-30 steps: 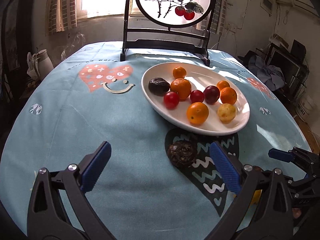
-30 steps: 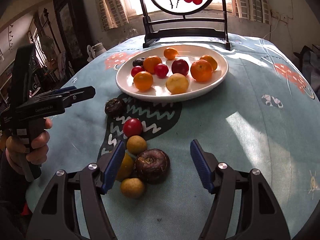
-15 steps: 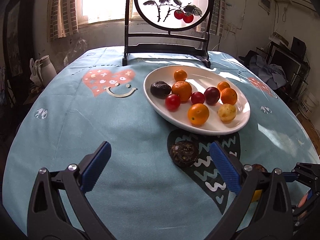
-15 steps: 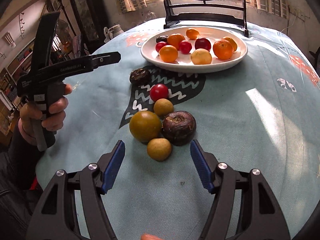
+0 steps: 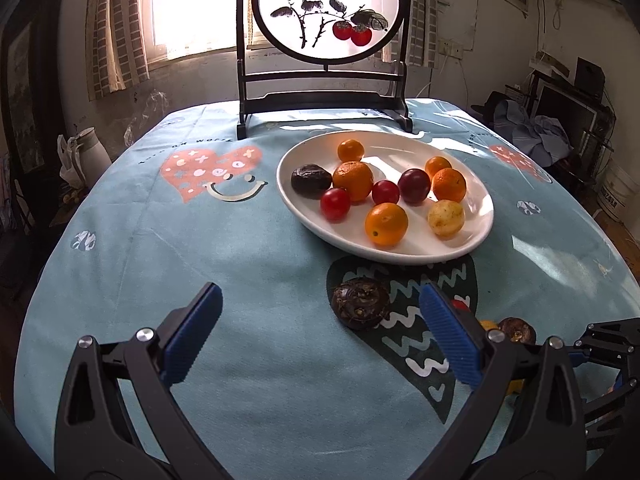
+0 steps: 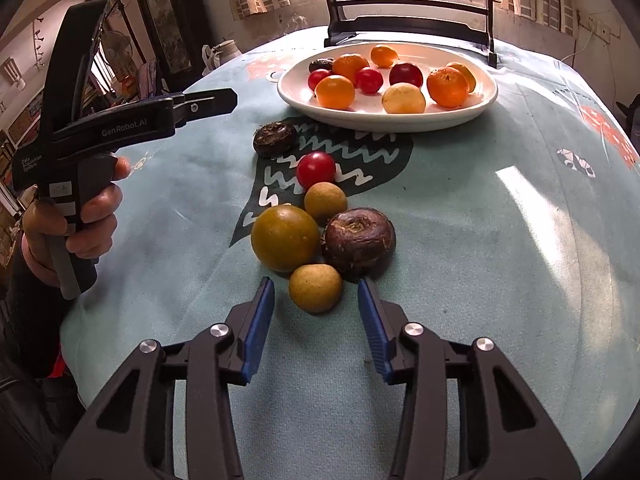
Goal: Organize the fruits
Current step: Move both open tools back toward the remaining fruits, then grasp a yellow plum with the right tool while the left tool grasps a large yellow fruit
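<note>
A white oval plate (image 5: 478,236) (image 6: 486,106) holds several oranges, red tomatoes and a dark fruit. On the cloth in front lie a dark wrinkled fruit (image 5: 360,303) (image 6: 275,139), a red tomato (image 6: 316,168), two small tan round fruits (image 6: 325,202) (image 6: 315,287), a larger olive-green fruit (image 6: 285,237) and a big dark brown fruit (image 6: 359,238). My right gripper (image 6: 316,300) is open, its jaws narrowed, just short of the near tan fruit. My left gripper (image 5: 320,316) is open wide and empty, above the cloth left of the dark wrinkled fruit.
A black-framed round painted screen (image 5: 324,8) stands behind the plate. The round table has a blue patterned cloth (image 5: 160,240). A white jug (image 5: 86,154) sits off the far left edge. In the right wrist view a hand holds the left gripper's handle (image 6: 80,184).
My right gripper has moved down and forward toward the near tan fruit and its jaws have narrowed. My left gripper has pulled back a little and stays wide open.
</note>
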The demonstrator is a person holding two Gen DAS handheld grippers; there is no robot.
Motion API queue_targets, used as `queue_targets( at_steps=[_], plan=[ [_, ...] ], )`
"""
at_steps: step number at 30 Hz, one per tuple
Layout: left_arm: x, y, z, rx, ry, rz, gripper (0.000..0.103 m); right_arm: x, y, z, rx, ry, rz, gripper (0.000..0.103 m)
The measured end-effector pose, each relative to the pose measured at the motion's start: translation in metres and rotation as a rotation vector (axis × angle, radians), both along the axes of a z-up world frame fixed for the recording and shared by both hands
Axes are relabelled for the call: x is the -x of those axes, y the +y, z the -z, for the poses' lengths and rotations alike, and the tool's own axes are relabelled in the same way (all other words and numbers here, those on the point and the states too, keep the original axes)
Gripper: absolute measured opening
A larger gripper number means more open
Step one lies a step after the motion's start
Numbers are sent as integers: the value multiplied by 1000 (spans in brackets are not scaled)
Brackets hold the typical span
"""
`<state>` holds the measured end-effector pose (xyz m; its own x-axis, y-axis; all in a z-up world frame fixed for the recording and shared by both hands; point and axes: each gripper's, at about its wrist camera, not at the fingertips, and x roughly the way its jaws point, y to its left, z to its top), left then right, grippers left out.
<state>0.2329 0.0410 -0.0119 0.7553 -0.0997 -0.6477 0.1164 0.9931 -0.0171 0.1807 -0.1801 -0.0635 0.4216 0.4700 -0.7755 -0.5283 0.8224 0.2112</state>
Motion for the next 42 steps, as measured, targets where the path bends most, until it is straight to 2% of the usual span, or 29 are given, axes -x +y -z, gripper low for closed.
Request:
queue_targets(
  at_steps=[5, 7, 12, 15, 17, 19, 20, 29, 32, 36, 40, 42],
  plan=[
    [3, -4, -1, -6, -4, 22, 101, 0, 3, 1, -1, 4, -4, 30],
    [5, -4, -1, 17, 7, 60, 101, -2, -2, 0, -30, 10, 8, 29],
    [18, -21, 1, 105, 71, 307, 99, 0, -21, -11, -110, -12, 45, 28],
    [31, -44, 8, 67, 81, 430, 84, -1, -39, -18, -172, -35, 105, 28],
    [36, -60, 17, 33, 111, 492, 62, -3, -50, -17, -200, -25, 142, 28],
    [38, -71, 26, 6, 144, 529, 52, -4, -55, -16, -216, -10, 156, 28],
    [39, -74, 28, 7, 147, 543, 52, -4, -55, -16, -215, -9, 157, 28],
    [40, -90, 35, 6, 181, 592, 52, -1, -51, -17, -210, -14, 141, 28],
    [39, -95, 39, -20, 175, 578, 52, 0, -51, -17, -209, -19, 143, 28],
    [33, -94, 42, -13, 191, 553, 51, 1, -51, -17, -205, -23, 141, 28],
    [26, -93, 47, -18, 218, 521, 41, 1, -51, -16, -200, -21, 144, 28],
    [24, -89, 47, 10, 229, 516, 41, 0, -51, -16, -197, -23, 147, 28]
  ],
)
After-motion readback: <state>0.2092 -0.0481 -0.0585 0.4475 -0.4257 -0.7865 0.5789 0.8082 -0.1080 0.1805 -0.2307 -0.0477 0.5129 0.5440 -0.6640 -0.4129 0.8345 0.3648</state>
